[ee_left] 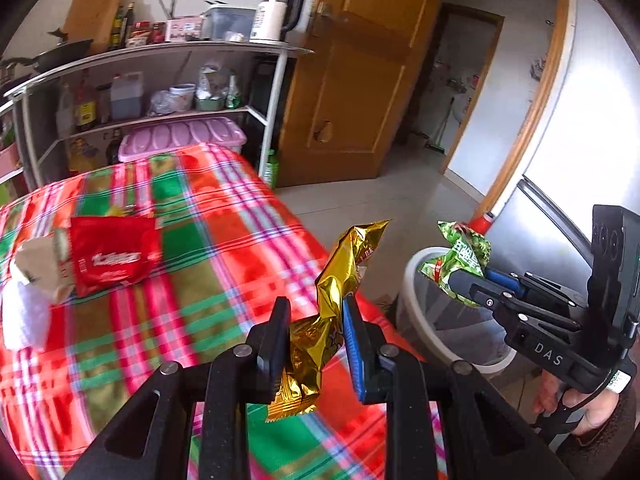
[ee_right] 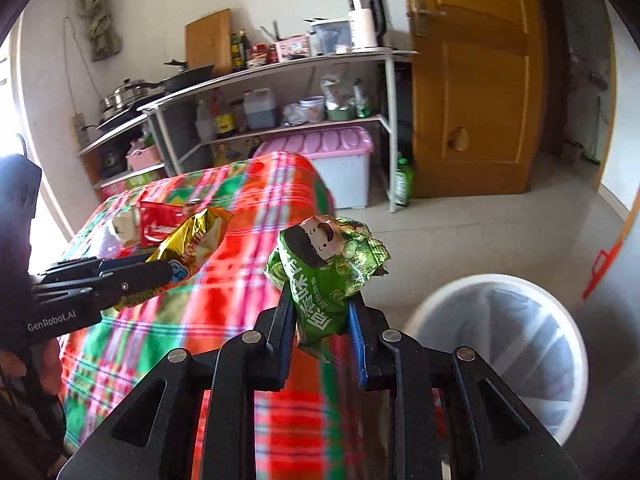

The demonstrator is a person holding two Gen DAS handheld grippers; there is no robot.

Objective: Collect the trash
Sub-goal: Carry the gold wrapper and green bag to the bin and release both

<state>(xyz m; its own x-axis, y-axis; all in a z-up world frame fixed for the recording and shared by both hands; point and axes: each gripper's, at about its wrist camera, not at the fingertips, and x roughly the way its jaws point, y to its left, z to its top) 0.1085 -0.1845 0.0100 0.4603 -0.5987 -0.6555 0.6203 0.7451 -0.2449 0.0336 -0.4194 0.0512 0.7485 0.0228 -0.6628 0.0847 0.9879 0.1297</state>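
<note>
Both light, crinkly, slippery: gold wrapper (ee_left: pixel 332 320) pinched mid-length in nearly closed left claw (ee_left: pixel 316 344), green packet (ee_right: pixel 328 280) clamped (low end) in right claw (ee_right: pixel 320 336), bin (ee_right: pixel 496 352) right.

bg: wood door (ee_left: pixel 360 80) | kettle (ee_left: pixel 276 16) on shelf (ee_left: pixel 160 54) | pink-lid bin (ee_right: pixel 336 160)

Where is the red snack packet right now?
The red snack packet lies on the plaid tablecloth, at the left in the left wrist view, beside a crumpled cardboard scrap.

Plaid-covered table (ee_left: pixel 224 240): red packet (ee_left: pixel 114 258) at nine o'clock, cardboard scrap (ee_left: pixel 42 268) touching its nine o'clock side, white wad (ee_left: pixel 24 316) beside.
</note>
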